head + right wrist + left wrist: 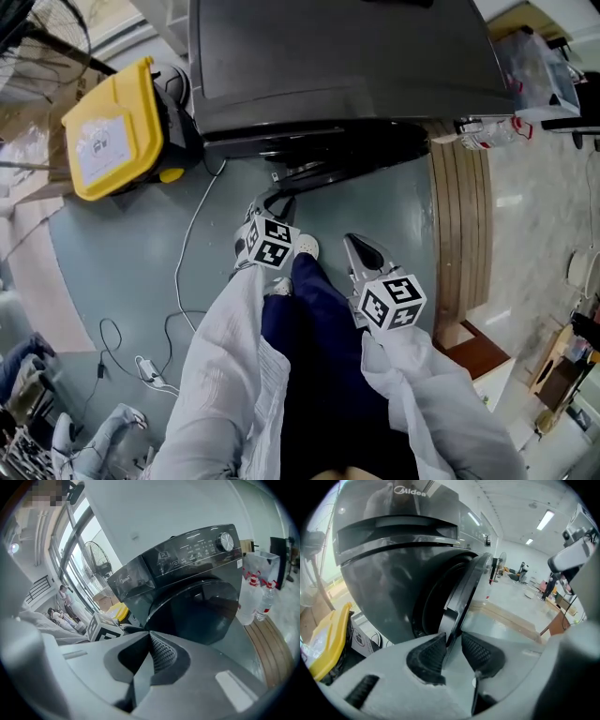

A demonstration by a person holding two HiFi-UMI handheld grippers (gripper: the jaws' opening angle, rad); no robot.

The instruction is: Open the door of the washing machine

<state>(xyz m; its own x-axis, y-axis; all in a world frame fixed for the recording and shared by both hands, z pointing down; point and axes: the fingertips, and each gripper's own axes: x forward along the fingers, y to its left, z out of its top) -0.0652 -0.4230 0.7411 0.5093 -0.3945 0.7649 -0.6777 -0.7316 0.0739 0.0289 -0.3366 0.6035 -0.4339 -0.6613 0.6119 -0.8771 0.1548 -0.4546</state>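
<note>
A dark grey washing machine (337, 56) stands at the top of the head view, and its round door (328, 164) hangs a little way open. My left gripper (267, 202) reaches to the door's free edge. In the left gripper view the thin rim of the door (464, 592) runs down between the two black pads (429, 656), and my left gripper (451, 644) is shut on it. My right gripper (361, 248) hangs to the right, short of the machine, holding nothing. In the right gripper view its jaws (150, 637) are shut together, with the door (197, 611) beyond them.
A yellow bin (112, 131) sits left of the machine. A white cable (187, 253) trails across the grey floor. A wooden strip (459, 234) runs along the right. Plastic bottles (492, 131) stand by the machine's right corner. The person's legs are below the grippers.
</note>
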